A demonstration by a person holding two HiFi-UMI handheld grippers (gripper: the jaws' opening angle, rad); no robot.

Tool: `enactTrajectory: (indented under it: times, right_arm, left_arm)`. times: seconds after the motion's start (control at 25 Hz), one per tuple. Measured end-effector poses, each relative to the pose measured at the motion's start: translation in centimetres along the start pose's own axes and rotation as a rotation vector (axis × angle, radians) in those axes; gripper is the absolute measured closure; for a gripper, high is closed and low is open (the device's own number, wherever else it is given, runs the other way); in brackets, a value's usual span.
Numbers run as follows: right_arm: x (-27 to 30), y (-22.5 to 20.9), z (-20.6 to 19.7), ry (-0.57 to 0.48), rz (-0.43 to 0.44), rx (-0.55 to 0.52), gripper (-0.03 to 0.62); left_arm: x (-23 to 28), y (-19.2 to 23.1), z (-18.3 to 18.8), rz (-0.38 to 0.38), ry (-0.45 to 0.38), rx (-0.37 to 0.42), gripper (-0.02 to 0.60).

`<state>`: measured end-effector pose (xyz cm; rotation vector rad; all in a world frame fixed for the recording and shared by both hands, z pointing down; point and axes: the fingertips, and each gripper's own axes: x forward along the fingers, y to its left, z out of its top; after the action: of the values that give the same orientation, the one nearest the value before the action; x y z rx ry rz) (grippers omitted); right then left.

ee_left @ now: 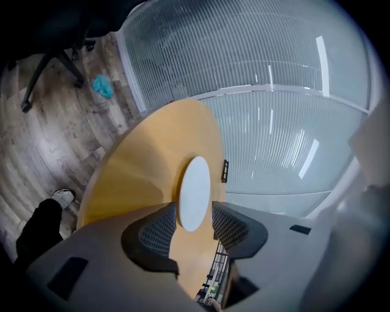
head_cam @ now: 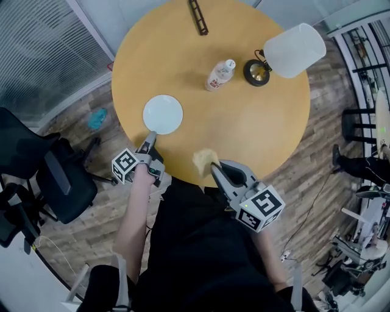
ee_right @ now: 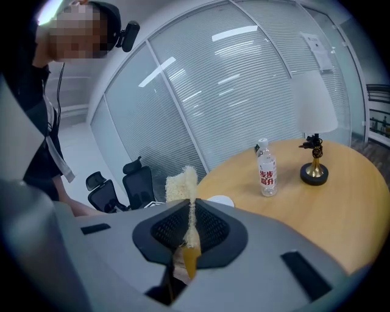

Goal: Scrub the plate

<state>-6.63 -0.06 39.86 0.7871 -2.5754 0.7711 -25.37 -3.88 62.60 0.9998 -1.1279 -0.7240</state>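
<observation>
A white plate (head_cam: 163,114) lies flat on the round wooden table (head_cam: 244,134), near its left front edge. My left gripper (head_cam: 150,138) is at the plate's near rim. In the left gripper view the plate (ee_left: 195,183) runs up from between the jaws of my left gripper (ee_left: 194,212); the jaws stand open with a gap on each side of the rim. My right gripper (head_cam: 213,164) is at the table's front edge, shut on a yellow sponge (head_cam: 205,158). The sponge (ee_right: 180,183) sticks up out of the closed right gripper (ee_right: 191,207).
A water bottle (head_cam: 220,74) and a lamp with a black base (head_cam: 256,72) and white shade (head_cam: 294,50) stand at the table's far side. A black strip (head_cam: 198,16) lies at the far edge. A black office chair (head_cam: 36,177) stands left; a blue cloth (head_cam: 97,118) lies on the floor.
</observation>
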Motion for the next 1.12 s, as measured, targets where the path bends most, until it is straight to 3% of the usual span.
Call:
enactTrajectory:
  times: [0.32,0.6,0.8,0.96,1.12]
  right_arm:
    - [0.4,-0.2,0.3,0.006,0.005,0.000,0.563]
    - [0.5,-1.1,0.3,0.003,-0.006,0.024,0.563]
    - [0.4,-1.2,0.0,0.009,-0.012,0.034,0.563]
    - [0.3,-1.5,0.0,0.007,-0.020,0.042,0.563]
    - [0.3,-1.8,0.0,0.008,-0.024,0.045,0.564]
  left_arm:
    - [1.0,0.6,0.4,0.047,-0.032,-0.035,0.382]
    - [2.3,0.6,0.6,0.155,-0.014,0.046,0.387]
    - [3.0,0.9,0.3,0.182,0.014,0.023,0.446]
    - [3.3,1.5,0.2,0.211,0.020,0.048,0.533]
    - [3.3,1.5,0.2,0.197,0.014,0.064,0.545]
